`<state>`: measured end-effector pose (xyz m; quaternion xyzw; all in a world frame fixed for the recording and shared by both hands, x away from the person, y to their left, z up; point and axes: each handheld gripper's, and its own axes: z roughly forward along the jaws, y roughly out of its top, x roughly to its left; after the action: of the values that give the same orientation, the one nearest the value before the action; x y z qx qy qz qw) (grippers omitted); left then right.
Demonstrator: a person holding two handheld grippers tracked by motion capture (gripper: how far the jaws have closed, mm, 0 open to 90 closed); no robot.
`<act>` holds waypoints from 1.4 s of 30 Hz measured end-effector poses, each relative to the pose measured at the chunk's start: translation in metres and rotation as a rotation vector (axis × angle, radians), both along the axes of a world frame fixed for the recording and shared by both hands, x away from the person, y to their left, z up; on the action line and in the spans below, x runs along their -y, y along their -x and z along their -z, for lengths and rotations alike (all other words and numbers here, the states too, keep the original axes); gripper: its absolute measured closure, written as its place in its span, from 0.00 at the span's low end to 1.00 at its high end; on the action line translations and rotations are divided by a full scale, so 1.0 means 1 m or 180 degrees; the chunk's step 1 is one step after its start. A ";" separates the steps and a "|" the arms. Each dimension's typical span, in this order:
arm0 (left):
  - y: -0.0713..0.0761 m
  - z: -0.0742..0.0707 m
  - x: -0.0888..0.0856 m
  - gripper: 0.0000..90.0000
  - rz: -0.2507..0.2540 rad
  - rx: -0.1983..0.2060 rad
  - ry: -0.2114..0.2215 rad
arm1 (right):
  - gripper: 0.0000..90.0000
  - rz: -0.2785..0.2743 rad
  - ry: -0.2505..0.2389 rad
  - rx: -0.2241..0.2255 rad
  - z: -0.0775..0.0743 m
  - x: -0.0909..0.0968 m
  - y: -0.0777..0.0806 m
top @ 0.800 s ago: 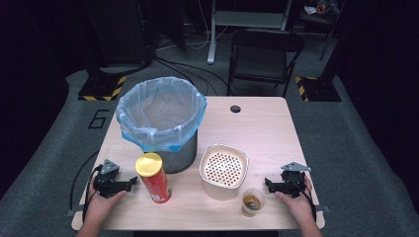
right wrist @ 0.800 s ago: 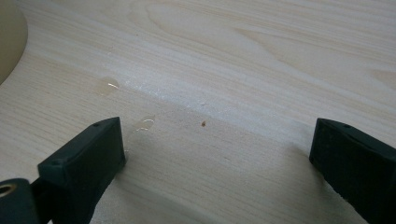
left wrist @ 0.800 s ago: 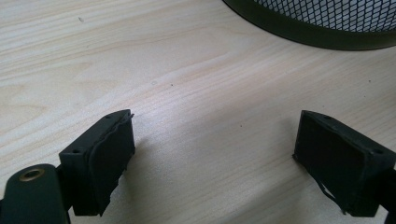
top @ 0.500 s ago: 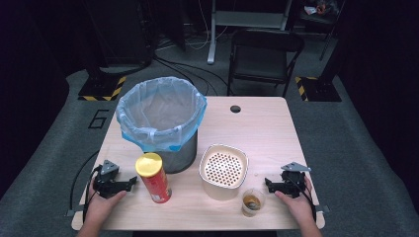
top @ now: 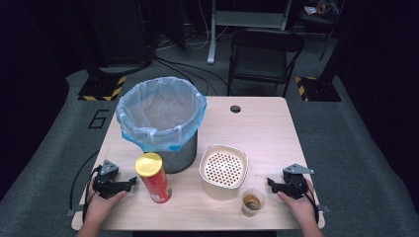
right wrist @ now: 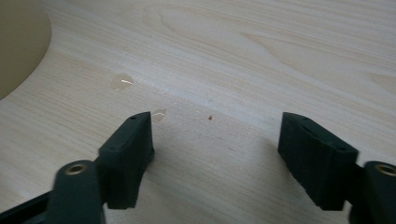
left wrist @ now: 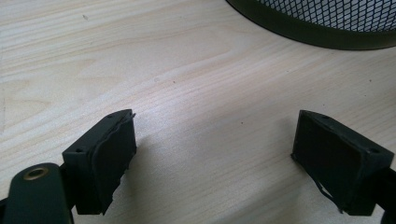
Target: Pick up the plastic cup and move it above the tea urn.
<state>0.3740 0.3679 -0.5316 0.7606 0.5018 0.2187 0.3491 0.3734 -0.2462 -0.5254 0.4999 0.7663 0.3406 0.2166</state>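
A mesh waste bin (top: 160,121) lined with a pale blue bag stands at the table's left centre. In front of it stands a red chip can (top: 154,177) with a yellow lid. A cream square container (top: 223,170) with a perforated top sits to the right, and a small clear cup (top: 252,201) of brown liquid stands near the front edge. My left gripper (top: 132,181) rests on the table left of the can, open, nothing between its jaws (left wrist: 212,158). My right gripper (top: 270,182) rests right of the cup, open and empty (right wrist: 217,154).
The bin's dark base rim (left wrist: 308,32) lies ahead of the left gripper. A few liquid drops (right wrist: 122,82) mark the wood ahead of the right gripper, beside the cream container's edge (right wrist: 18,46). A black chair (top: 262,59) stands behind the table (top: 267,128), which has a cable hole (top: 235,108).
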 end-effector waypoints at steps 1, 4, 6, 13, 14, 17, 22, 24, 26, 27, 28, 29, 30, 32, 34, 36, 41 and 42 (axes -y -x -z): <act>0.000 0.000 0.000 0.15 0.0000 0.0000 0.0000 | 0.31 0.0000 0.0000 0.0000 0.000 0.000 0.000; 0.000 0.000 0.000 0.15 0.0003 -0.0004 0.0001 | 0.41 -0.0052 -0.0039 -0.0065 -0.004 -0.001 0.002; 0.000 0.000 0.000 0.15 0.0002 -0.0001 -0.0002 | 0.43 -0.0081 -0.0084 -0.0133 -0.005 -0.002 0.003; 0.000 0.000 0.000 0.15 0.0003 -0.0002 -0.0002 | 0.41 -0.0084 -0.0166 -0.0133 -0.019 -0.007 0.009; 0.000 0.000 0.000 0.15 0.0002 -0.0002 -0.0001 | 0.39 -0.0118 -0.0206 -0.0117 -0.027 -0.009 0.012; 0.000 0.000 0.000 0.15 0.0004 -0.0001 -0.0002 | 0.38 -0.0147 -0.0220 -0.0105 -0.036 -0.011 0.015; 0.000 0.000 0.000 0.15 0.0002 -0.0002 -0.0002 | 0.33 -0.0262 -0.0279 -0.0057 -0.058 -0.021 0.024; 0.000 0.000 0.000 0.15 0.0001 -0.0002 -0.0002 | 0.33 -0.0279 -0.0283 -0.0063 -0.062 -0.022 0.026; 0.000 0.000 0.000 0.15 0.0001 -0.0001 -0.0002 | 0.31 -0.0343 -0.0250 -0.0028 -0.068 -0.026 0.031; 0.000 0.000 0.000 0.15 0.0001 0.0000 -0.0001 | 0.31 -0.0355 -0.0234 -0.0006 -0.071 -0.027 0.033; 0.000 0.000 0.000 0.15 -0.0001 -0.0001 0.0000 | 0.30 -0.0376 -0.0231 0.0022 -0.076 -0.029 0.037; 0.000 0.000 0.000 0.15 -0.0001 -0.0001 0.0000 | 0.30 -0.0376 -0.0231 0.0022 -0.076 -0.029 0.037; 0.000 0.000 0.000 0.15 0.0000 -0.0001 -0.0002 | 0.29 -0.0387 -0.0261 0.0028 -0.080 -0.031 0.039; 0.000 0.000 0.000 0.15 0.0002 -0.0002 -0.0003 | 0.26 -0.0467 -0.0308 0.0078 -0.088 -0.036 0.045; 0.000 0.000 0.000 0.15 0.0001 -0.0002 -0.0003 | 0.21 -0.0534 -0.0331 0.0090 -0.093 -0.041 0.049; 0.000 0.000 0.000 0.15 0.0001 -0.0001 -0.0002 | 0.19 -0.0548 -0.0331 0.0100 -0.095 -0.043 0.052; 0.000 0.000 0.000 0.15 0.0001 -0.0001 -0.0003 | 0.10 -0.0633 -0.0389 0.0103 -0.097 -0.058 0.067; 0.000 0.000 0.000 0.15 0.0001 -0.0001 -0.0002 | 0.08 -0.0653 -0.0379 0.0099 -0.095 -0.064 0.072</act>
<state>0.3740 0.3677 -0.5316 0.7608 0.5017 0.2186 0.3488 0.3012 -0.1823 -0.4304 0.4254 0.7884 0.4136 0.1625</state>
